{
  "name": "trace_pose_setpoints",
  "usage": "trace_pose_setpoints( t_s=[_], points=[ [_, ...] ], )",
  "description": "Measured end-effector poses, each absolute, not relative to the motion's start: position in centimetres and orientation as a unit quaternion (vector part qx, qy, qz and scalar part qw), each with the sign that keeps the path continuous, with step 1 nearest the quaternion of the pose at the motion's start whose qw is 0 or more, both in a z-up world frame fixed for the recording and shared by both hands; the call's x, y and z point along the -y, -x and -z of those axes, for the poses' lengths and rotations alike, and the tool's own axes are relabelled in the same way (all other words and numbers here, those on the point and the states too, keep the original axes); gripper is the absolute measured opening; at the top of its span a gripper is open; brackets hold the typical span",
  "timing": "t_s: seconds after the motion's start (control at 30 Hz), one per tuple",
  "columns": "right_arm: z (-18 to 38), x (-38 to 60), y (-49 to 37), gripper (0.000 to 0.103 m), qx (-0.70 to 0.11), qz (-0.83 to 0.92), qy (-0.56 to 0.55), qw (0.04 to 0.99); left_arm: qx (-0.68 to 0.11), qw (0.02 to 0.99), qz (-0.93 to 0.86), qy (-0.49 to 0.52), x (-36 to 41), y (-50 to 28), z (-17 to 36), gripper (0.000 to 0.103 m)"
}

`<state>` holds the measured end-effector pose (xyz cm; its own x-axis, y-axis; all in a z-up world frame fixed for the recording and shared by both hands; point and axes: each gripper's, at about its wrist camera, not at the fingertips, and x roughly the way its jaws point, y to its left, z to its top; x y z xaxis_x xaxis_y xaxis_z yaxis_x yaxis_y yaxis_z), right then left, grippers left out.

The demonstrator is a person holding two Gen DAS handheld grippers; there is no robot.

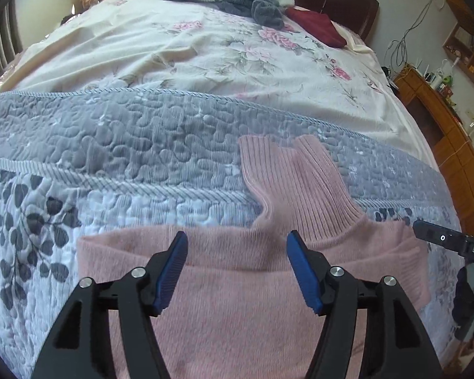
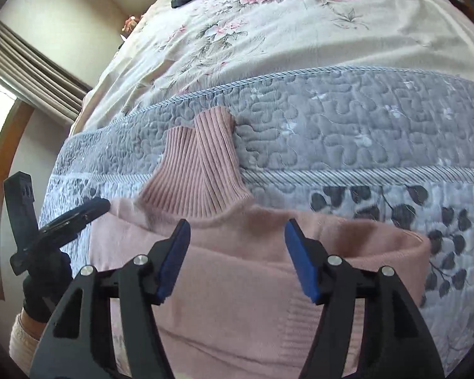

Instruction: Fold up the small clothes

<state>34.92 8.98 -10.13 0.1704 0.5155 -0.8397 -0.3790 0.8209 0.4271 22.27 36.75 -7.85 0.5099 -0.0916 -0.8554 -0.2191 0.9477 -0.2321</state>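
In your left wrist view, the left gripper [image 1: 237,243] hangs with fingers [image 1: 173,271] spread wide and empty over the pink turtleneck sweater [image 1: 237,300], which lies flat on the grey quilted bedspread [image 1: 110,145], ribbed collar [image 1: 287,183] pointing away from you. In your right wrist view, the right gripper [image 2: 237,232] is equally wide and empty above the same sweater's shoulder, near the collar base.
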Motion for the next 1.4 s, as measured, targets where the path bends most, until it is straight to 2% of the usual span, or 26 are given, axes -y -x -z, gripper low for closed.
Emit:
trace_pose_setpoints(
  t_s=[0.13,0.2,0.3,0.43,0.47,0.5,0.53,0.6,0.97,1.3,1.4],
  points=[
    [12.3,-12.0,-38.2,0.065,-0.590,-0.289,-0.069,0.751,-0.515,0.836,-0.022,0.187,-37.1,-25.8,10.5,0.066],
    [13.4,-13.2,-39.3,0.072,-0.592,-0.287,-0.065,0.751,-0.519,0.831,-0.022,0.200,-37.2,-27.0,11.8,0.066],
    [15.1,-14.9,-40.4,0.075,-0.598,-0.290,-0.058,0.745,-0.516,0.826,-0.011,0.227,-37.4,-28.4,13.3,0.066],
    [16.6,-16.2,-41.3,0.072,-0.589,-0.289,-0.066,0.752,-0.505,0.828,0.002,0.244,-36.6,-29.4,14.3,0.060],
    [16.8,-16.4,-41.4,0.058,-0.586,-0.290,-0.064,0.754,-0.505,0.828,0.009,0.244,-36.3,-29.6,14.5,0.045],
    [17.0,-16.6,-41.5,0.030,-0.586,-0.296,-0.061,0.752,-0.506,0.828,0.011,0.243,-36.1,-29.7,14.6,0.030],
    [17.1,-16.7,-41.6,0.017,-0.588,-0.305,-0.064,0.747,-0.503,0.831,0.012,0.239,-35.9,-29.7,14.6,0.026],
    [16.4,-16.5,-41.4,0.016,-0.575,-0.309,-0.069,0.754,-0.489,0.840,0.020,0.232,-35.7,-29.4,14.0,0.010],
    [9.6,-12.9,-34.9,0.016,-0.469,-0.392,-0.011,0.791,-0.402,0.893,0.107,0.170,-34.4,-22.1,7.6,0.009],
    [10.2,-9.2,-27.9,0.016,-0.487,-0.418,0.016,0.767,-0.431,0.880,0.132,0.149,-33.1,-14.0,9.8,0.009],
    [10.8,-9.5,-27.4,0.023,-0.496,-0.394,0.051,0.772,-0.456,0.873,0.127,0.121,-32.6,-13.1,11.0,0.010]
  ],
)
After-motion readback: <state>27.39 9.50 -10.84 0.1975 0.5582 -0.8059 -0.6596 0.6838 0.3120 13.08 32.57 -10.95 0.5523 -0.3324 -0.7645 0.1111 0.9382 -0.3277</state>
